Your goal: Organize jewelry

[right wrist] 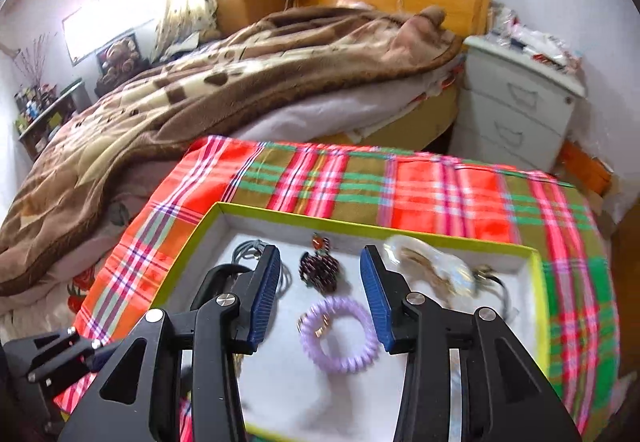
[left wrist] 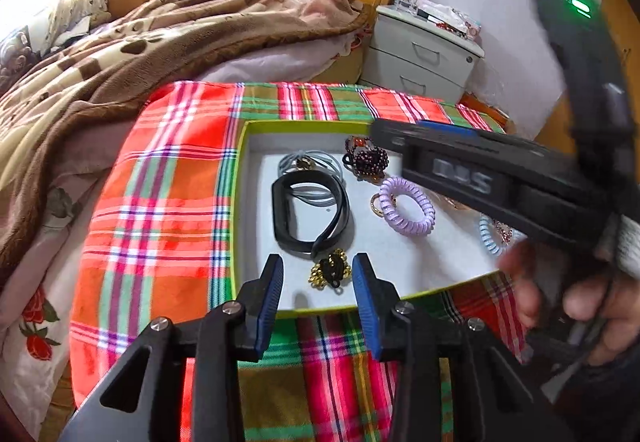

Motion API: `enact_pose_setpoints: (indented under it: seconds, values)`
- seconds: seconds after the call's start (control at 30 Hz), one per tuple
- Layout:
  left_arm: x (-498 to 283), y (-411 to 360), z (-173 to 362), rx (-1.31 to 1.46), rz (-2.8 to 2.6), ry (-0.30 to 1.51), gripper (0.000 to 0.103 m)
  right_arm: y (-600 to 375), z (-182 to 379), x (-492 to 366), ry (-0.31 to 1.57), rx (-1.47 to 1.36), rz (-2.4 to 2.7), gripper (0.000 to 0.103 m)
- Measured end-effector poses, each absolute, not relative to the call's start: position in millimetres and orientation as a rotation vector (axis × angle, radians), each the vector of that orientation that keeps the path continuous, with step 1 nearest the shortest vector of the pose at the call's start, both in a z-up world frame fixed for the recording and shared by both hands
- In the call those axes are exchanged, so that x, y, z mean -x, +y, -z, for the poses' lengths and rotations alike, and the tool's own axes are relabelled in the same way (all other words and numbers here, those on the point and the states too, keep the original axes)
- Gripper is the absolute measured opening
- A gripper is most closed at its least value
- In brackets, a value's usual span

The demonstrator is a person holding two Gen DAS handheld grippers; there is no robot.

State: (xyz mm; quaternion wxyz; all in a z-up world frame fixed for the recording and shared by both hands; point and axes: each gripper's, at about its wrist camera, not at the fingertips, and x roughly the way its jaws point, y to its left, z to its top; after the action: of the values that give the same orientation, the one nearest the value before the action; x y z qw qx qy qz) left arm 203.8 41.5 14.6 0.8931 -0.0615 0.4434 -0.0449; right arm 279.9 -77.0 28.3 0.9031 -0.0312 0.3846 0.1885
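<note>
A shallow box with a lime-green rim (left wrist: 240,178) (right wrist: 184,254) lies on a plaid cloth and holds the jewelry. In the left wrist view I see a black band (left wrist: 308,210), grey hair ties (left wrist: 310,162), a dark beaded piece (left wrist: 366,160), a purple coil tie (left wrist: 408,206), a gold-and-black ornament (left wrist: 330,270) and a light blue coil (left wrist: 490,238). My left gripper (left wrist: 318,274) is open just above the gold-and-black ornament. My right gripper (right wrist: 320,270) is open and empty over the box, above the purple coil (right wrist: 340,338) and beaded piece (right wrist: 320,270). A clear clip (right wrist: 432,266) lies at right.
The plaid cloth (left wrist: 160,202) covers a small table beside a bed with a brown blanket (left wrist: 140,42). A white nightstand (left wrist: 420,54) stands behind at the right. The right gripper's body (left wrist: 500,178) crosses over the box's right part in the left wrist view.
</note>
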Motion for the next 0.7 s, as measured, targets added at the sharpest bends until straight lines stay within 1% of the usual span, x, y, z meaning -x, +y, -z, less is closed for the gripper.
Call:
enact_pose_setpoints:
  seconds: [0.33, 0.7]
  values:
    - [-176, 34, -30, 0.093, 0.037, 0.877, 0.038, -112, -46, -215, 0.709, -0.002, -0.313, 0.043]
    - [-154, 20, -37, 0.05, -0.02, 0.839, 0.038, -129, -36, -170, 0.691, -0.014, -0.221, 0.043]
